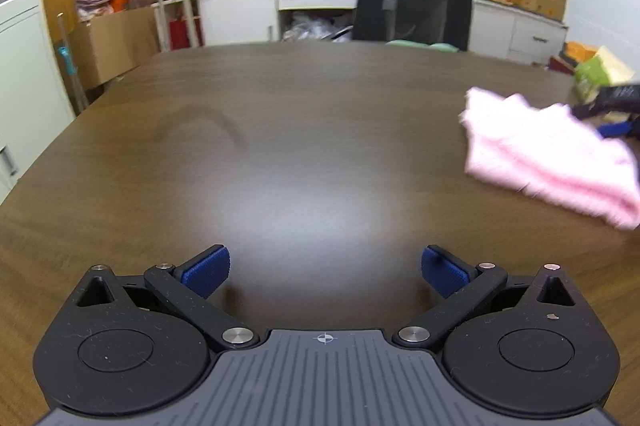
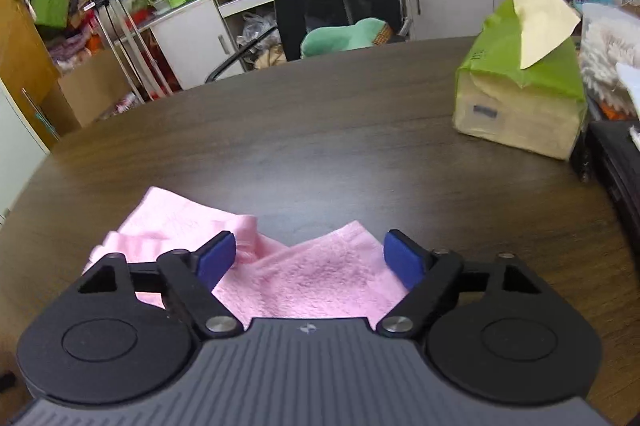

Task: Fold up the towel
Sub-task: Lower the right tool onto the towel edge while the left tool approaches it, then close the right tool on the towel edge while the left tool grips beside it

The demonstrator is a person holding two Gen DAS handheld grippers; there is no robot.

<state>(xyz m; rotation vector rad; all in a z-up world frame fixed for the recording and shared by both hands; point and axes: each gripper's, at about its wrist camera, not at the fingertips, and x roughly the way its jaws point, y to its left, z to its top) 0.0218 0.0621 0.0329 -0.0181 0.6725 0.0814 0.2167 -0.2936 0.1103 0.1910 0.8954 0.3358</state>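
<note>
The pink towel (image 2: 304, 274) is seen rumpled and partly folded on the dark table (image 2: 360, 153), at the bottom centre of the right wrist frame and at the right edge of the left wrist frame (image 1: 552, 153). The right gripper (image 2: 310, 260) is held spread above it, pinching nothing. The left gripper (image 1: 325, 272) is spread over bare table; a tissue pack (image 2: 520, 97) is noted upper right.
</note>
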